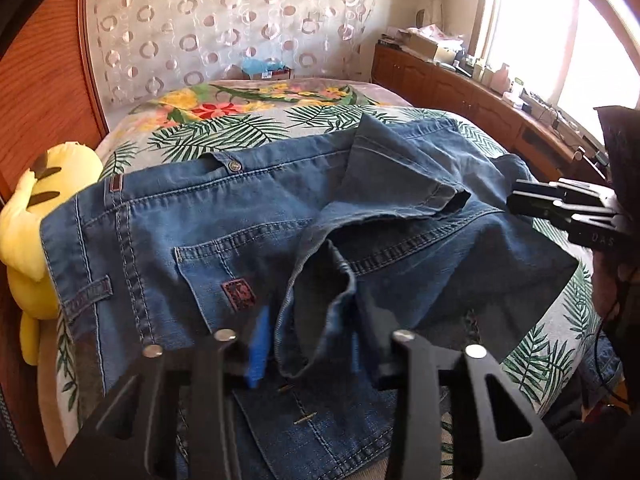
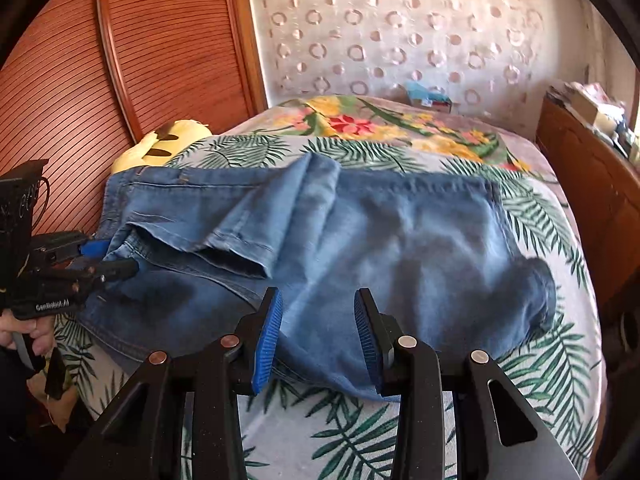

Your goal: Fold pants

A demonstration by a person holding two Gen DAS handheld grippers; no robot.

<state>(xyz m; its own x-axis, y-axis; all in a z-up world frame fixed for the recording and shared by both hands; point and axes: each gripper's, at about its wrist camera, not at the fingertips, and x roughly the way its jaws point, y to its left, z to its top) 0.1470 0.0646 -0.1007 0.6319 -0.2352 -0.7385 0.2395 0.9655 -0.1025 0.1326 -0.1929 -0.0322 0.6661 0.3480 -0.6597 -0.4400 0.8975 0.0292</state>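
Note:
Blue jeans [image 1: 224, 216] lie folded on the bed, waistband at the left and leg ends laid back over the seat. They also show in the right wrist view [image 2: 400, 232]. My left gripper [image 1: 308, 344] has its jaws open around a bunched leg hem [image 1: 320, 304], the cloth between the blue pads. It shows at the left of the right wrist view [image 2: 116, 260]. My right gripper [image 2: 318, 340] is open and empty, just above the jeans' near folded edge. It enters the left wrist view from the right [image 1: 560, 208].
The bed has a leaf and flower print cover [image 2: 360, 432]. A yellow plush toy [image 1: 44, 216] lies at the headboard side by the wooden wall panel [image 2: 120, 60]. A wooden cabinet [image 1: 460, 92] with clutter runs under the window.

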